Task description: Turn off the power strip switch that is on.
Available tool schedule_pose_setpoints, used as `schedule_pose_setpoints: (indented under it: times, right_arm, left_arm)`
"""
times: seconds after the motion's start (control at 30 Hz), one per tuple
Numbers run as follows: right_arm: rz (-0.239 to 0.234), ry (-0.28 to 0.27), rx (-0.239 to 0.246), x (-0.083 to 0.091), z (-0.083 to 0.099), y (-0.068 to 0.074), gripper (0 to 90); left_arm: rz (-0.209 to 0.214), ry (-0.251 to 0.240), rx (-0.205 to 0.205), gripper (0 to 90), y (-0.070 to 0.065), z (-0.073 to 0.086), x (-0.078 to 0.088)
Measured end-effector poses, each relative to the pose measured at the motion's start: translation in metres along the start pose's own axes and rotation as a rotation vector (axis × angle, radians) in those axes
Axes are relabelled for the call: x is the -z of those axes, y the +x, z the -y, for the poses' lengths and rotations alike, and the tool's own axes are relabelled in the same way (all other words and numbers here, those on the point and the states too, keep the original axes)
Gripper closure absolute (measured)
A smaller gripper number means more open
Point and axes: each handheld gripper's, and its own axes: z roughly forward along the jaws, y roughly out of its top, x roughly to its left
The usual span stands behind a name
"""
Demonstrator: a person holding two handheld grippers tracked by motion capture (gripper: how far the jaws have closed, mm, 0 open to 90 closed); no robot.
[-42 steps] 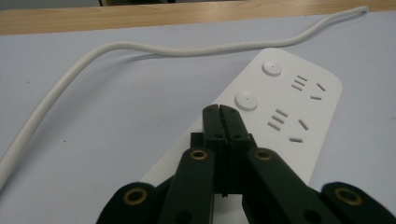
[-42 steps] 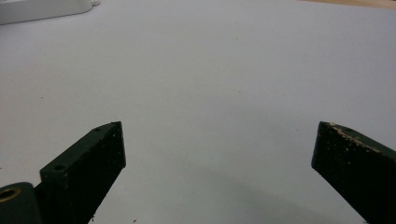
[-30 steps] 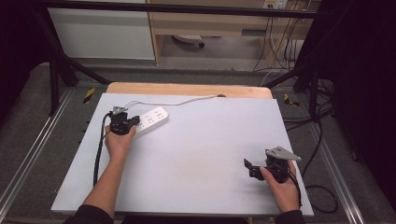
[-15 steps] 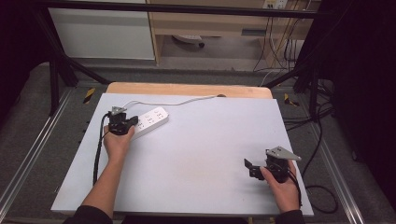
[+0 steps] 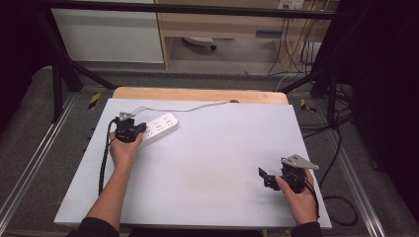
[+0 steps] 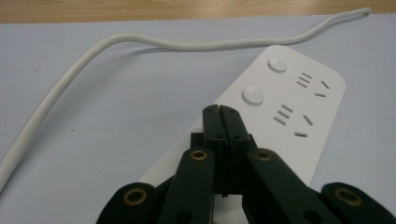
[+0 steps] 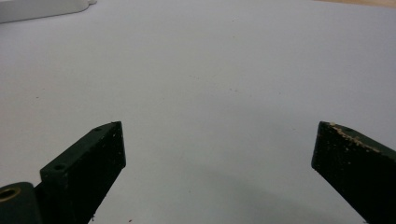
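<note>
A white power strip (image 5: 158,127) lies at the table's far left, its white cable (image 5: 190,106) running toward the back edge. My left gripper (image 5: 129,129) rests at the strip's near end, jaws shut with nothing between them. In the left gripper view the closed tips (image 6: 220,110) sit over the strip (image 6: 289,114), just short of a round button (image 6: 253,95); the cable (image 6: 70,79) curves off to the left. My right gripper (image 5: 263,177) stands near the front right of the table, jaws wide open and empty (image 7: 218,140) over bare surface.
The grey-white table top (image 5: 217,153) has a wooden strip (image 5: 197,94) along its far edge. Metal rails flank the table. Cables (image 5: 296,54) hang at the back right, and a white cabinet (image 5: 108,34) stands beyond on the left.
</note>
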Motion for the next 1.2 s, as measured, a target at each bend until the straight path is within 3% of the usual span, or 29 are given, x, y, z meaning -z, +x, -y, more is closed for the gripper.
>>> schedule_pose_setpoints:
  times: [0.4,0.93,1.07,1.2]
  right_arm:
    - [-0.001,0.002,-0.001,0.0001,0.0002,-0.0004,3.7]
    - [-0.003,0.001,-0.004,0.0006,0.0,-0.0012,3.7]
    - [-0.002,0.003,-0.005,0.0,0.0001,-0.0005,3.7]
    - [-0.001,0.004,-0.003,-0.0004,0.0002,-0.0008,3.7]
  left_arm:
    - [-0.01,0.002,-0.025,90.0,-0.0018,-0.0002,0.0]
    - [-0.004,-0.01,-0.019,90.0,-0.0001,0.0015,0.0005]
    - [-0.016,-0.014,-0.044,90.0,-0.0014,0.002,0.0013]
    - [-0.017,-0.038,-0.023,90.0,0.0017,0.0041,0.004]
